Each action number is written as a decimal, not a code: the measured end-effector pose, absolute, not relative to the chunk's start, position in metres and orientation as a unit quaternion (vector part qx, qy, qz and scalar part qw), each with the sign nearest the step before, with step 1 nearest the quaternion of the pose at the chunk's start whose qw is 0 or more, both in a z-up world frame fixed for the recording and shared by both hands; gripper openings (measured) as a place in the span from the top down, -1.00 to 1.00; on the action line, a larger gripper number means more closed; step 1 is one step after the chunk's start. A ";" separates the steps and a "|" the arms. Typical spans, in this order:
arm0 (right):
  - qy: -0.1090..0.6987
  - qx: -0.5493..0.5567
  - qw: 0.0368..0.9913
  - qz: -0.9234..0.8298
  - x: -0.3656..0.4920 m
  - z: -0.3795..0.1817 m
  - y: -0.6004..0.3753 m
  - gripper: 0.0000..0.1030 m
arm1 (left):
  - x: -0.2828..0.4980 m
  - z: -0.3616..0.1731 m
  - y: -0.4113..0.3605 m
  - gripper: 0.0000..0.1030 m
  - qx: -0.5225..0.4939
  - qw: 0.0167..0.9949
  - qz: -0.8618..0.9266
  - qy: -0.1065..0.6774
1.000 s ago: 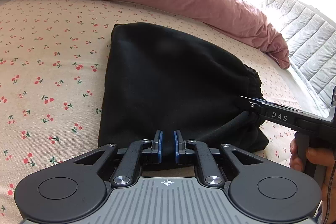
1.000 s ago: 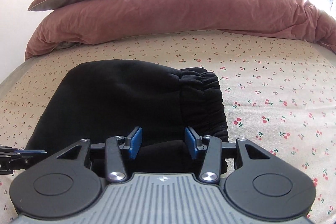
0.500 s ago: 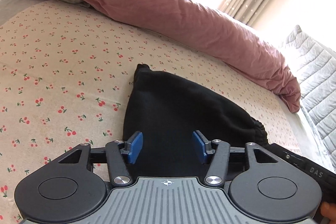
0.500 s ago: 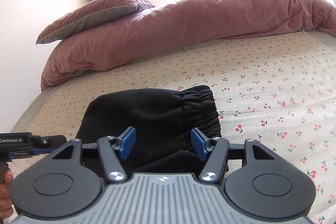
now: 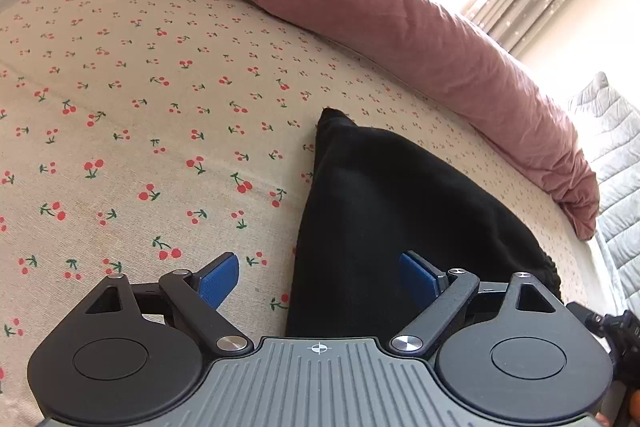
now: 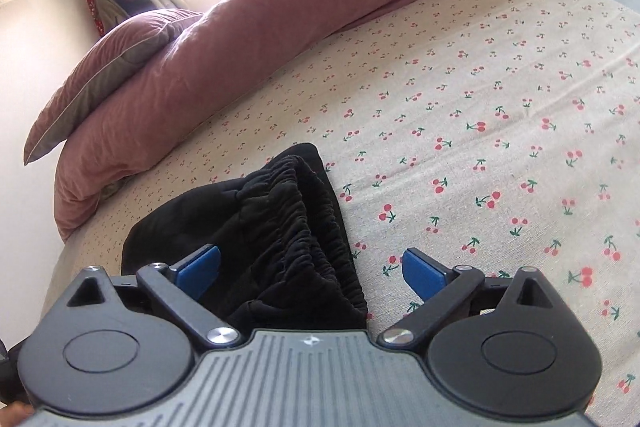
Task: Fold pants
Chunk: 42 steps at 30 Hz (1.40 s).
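Left gripper point(image 5: 319, 277): jaws spread wide, just been opening, nothing pinched; blue pads straddling the near left edge of the folded black pants point(image 5: 400, 219), clear of the cloth. Pants lying flat on the cherry-print bed sheet point(image 5: 140, 131), folded into a compact bundle. Behind, a pink duvet point(image 5: 380, 11) rolled along the far side. Right gripper point(image 6: 311, 269): likewise wide, just been opening, holding nothing, poised over the gathered elastic waistband point(image 6: 308, 227) at the bundle's right edge.
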State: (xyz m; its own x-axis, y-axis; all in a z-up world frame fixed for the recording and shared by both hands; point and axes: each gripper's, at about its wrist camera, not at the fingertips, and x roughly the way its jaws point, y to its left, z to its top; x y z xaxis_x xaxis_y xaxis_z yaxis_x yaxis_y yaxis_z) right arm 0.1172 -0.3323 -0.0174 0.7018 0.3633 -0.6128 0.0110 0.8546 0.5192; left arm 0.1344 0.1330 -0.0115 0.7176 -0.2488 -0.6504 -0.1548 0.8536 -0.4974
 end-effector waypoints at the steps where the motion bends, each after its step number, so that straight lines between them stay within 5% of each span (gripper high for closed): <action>1: 0.377 0.258 0.884 0.102 0.118 -0.022 -0.333 -0.85 | 0.137 -0.014 0.135 -0.77 -0.282 0.881 -0.024 0.380; 16: 0.386 0.301 0.858 0.156 0.139 -0.054 -0.314 -0.93 | 0.155 -0.027 0.142 -0.87 -0.297 0.863 -0.063 0.404; 24: 0.389 0.357 0.837 0.146 0.137 -0.061 -0.332 -0.42 | 0.162 -0.045 0.144 -0.87 -0.392 0.814 -0.151 0.402; 31: 0.377 0.329 0.855 0.137 0.136 -0.062 -0.320 -0.22 | 0.172 -0.044 0.123 -0.84 -0.340 0.839 -0.156 0.395; 33: 0.375 0.321 0.859 0.139 0.136 -0.061 -0.317 -0.06 | 0.174 -0.040 0.115 -0.42 -0.298 0.855 -0.149 0.398; 34: 0.373 0.318 0.861 0.140 0.135 -0.061 -0.315 0.02 | 0.175 -0.039 0.113 0.14 -0.280 0.860 -0.141 0.401; 42: 0.325 0.293 0.886 0.156 0.129 -0.043 -0.297 0.27 | 0.167 -0.010 0.125 0.44 -0.297 0.882 -0.150 0.335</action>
